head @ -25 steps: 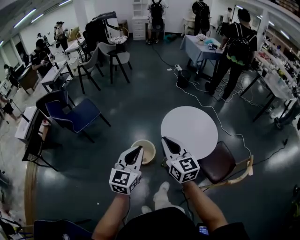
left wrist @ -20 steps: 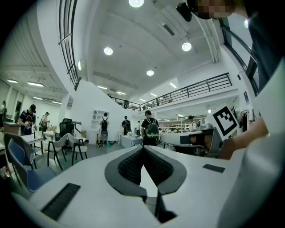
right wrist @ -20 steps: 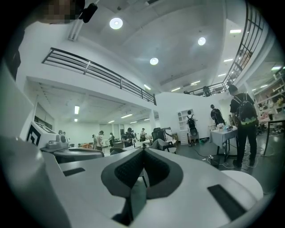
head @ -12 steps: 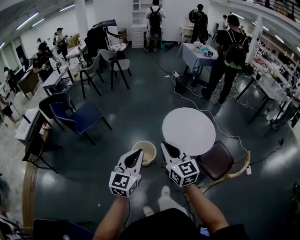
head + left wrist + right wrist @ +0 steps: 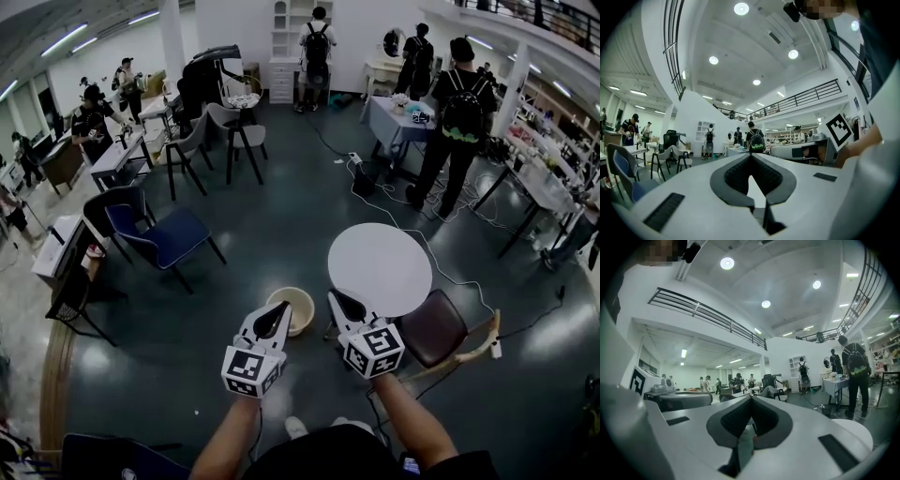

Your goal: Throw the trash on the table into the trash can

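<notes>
A round white table stands on the dark floor ahead of me, and no trash shows on its top in the head view. A beige bucket-like trash can sits on the floor left of the table. My left gripper is held level, shut, with its tip over the can's near rim in the head view. My right gripper is beside it, shut, its tip near the table's near left edge. In the left gripper view the left gripper holds nothing. In the right gripper view the right gripper is likewise shut with nothing between its pads.
A brown chair stands at the table's near right. A blue chair is to the left and grey chairs stand further back. A cable runs across the floor past the table. Several people stand at desks at the far end.
The person's feet have stepped back and the head view has lifted a little. Both grippers stay side by side and shut, carried along with the person.
</notes>
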`<state>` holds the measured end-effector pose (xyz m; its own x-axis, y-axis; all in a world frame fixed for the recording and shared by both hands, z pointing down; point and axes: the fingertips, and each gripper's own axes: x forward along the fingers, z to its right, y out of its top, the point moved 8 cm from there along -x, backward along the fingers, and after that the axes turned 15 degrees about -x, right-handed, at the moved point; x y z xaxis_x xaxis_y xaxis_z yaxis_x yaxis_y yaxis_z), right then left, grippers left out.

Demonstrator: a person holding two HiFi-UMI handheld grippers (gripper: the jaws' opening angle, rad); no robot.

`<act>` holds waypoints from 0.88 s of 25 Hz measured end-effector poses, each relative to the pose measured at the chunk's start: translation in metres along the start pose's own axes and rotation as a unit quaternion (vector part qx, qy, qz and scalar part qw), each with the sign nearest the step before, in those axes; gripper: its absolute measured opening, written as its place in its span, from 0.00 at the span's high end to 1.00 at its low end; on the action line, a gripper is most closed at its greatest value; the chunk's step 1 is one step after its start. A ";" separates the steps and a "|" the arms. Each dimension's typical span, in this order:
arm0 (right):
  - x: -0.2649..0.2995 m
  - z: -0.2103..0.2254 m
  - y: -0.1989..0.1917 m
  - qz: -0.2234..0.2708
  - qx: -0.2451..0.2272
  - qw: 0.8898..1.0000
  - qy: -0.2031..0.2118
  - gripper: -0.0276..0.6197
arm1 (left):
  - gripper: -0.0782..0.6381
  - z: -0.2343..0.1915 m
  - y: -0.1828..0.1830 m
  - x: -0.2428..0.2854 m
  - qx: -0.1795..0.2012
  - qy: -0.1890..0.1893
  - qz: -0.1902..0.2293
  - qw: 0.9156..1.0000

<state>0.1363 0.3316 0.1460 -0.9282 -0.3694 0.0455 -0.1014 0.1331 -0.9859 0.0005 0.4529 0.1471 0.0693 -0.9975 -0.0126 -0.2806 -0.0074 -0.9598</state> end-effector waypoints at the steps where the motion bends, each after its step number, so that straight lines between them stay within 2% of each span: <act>1: -0.002 0.000 0.000 0.001 0.000 1.000 0.000 0.93 | 0.87 0.002 0.000 0.000 0.000 0.000 0.000 1.000; 22: -0.039 0.047 -0.002 0.008 -0.001 1.000 0.004 0.93 | 0.87 0.052 -0.009 0.041 0.008 0.000 -0.004 1.000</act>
<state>0.1898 0.3024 0.1384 -0.9324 -0.3600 0.0306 -0.0868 0.1410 -0.9862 0.0558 0.4154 0.1409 0.0708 -0.9975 -0.0041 -0.2650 -0.0149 -0.9641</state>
